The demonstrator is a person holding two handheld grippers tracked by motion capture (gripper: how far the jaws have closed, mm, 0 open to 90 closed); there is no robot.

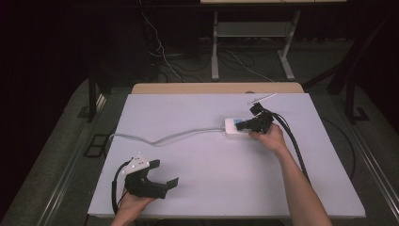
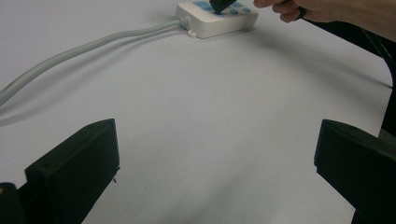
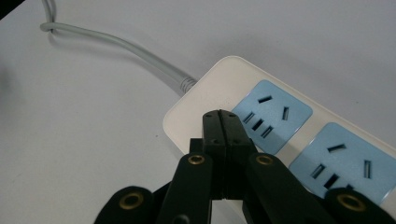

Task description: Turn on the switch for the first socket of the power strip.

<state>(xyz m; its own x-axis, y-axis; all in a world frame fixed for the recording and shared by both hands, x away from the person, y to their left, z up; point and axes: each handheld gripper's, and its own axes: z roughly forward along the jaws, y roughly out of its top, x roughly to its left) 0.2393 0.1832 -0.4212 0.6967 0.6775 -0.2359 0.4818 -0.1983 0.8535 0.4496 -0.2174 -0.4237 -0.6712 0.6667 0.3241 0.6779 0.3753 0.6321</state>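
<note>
A white power strip with blue socket faces lies right of the table's middle, and its grey cord runs off to the left. My right gripper is shut, its tips resting over the strip's cord end. In the right gripper view, the closed tips sit on the strip's white top beside the first blue socket, with nothing between them. My left gripper rests low at the front left, open and empty. Its view looks across bare table toward the power strip, with its jaws wide apart.
The pale table top ends in a wooden strip at the back. The right gripper's black cable trails along the person's forearm. Behind the table stand a desk frame and loose floor cables.
</note>
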